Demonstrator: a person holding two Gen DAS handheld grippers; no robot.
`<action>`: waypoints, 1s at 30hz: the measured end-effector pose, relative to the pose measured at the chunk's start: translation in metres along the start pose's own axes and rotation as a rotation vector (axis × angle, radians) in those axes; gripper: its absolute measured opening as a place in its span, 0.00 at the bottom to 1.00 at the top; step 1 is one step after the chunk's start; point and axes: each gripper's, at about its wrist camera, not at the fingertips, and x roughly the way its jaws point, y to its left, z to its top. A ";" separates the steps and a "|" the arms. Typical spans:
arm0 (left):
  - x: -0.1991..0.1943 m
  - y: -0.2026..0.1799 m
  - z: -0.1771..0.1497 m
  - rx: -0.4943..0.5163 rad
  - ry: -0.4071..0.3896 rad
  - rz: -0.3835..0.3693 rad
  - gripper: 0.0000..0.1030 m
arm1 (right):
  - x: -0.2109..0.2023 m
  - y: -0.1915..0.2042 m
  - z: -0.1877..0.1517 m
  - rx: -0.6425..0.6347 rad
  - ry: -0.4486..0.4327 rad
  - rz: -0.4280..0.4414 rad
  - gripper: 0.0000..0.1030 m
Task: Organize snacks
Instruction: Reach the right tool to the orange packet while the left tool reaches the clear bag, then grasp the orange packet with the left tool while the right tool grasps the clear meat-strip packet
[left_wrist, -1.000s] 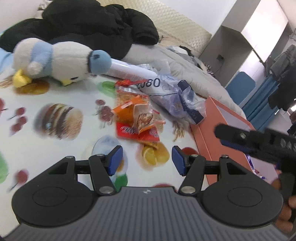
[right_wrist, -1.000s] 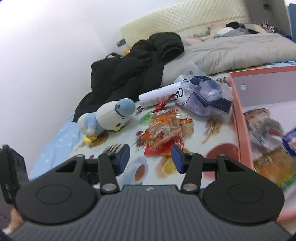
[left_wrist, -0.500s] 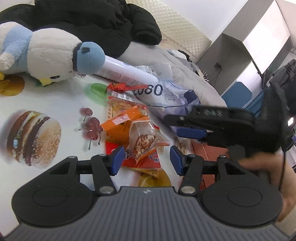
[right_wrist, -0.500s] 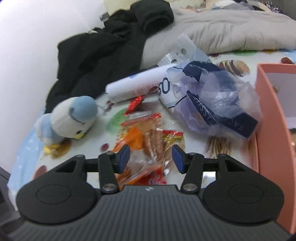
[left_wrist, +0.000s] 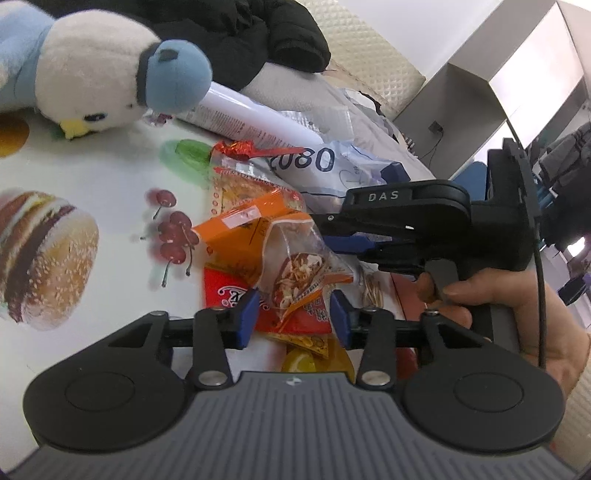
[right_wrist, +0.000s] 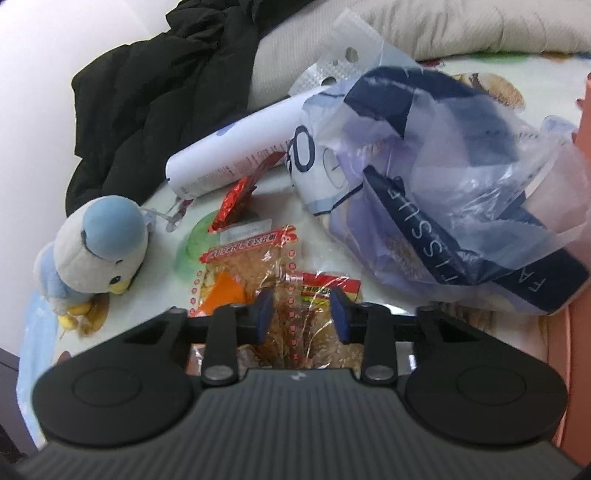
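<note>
Step in hand: approach for pickup. Snack packets (left_wrist: 273, 254) lie heaped on the food-print bed sheet (left_wrist: 92, 173), beside the plush bird (left_wrist: 96, 77). Left tool (left_wrist: 293, 317) and right tool (right_wrist: 301, 319) both have fingers apart, straddling the pile, nothing gripped. Next: lower one tool, close on a single clear packet (left_wrist: 299, 273), avoid dragging neighbours.
</note>
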 end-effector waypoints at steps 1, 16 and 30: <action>0.000 0.002 0.000 -0.015 -0.005 -0.009 0.38 | -0.001 0.000 -0.001 -0.004 0.001 0.009 0.28; -0.045 0.017 -0.006 -0.124 -0.057 -0.047 0.11 | -0.020 0.022 -0.012 -0.077 0.024 0.075 0.03; -0.159 0.026 -0.071 -0.097 -0.043 -0.022 0.10 | -0.094 0.010 -0.089 -0.008 0.013 0.023 0.03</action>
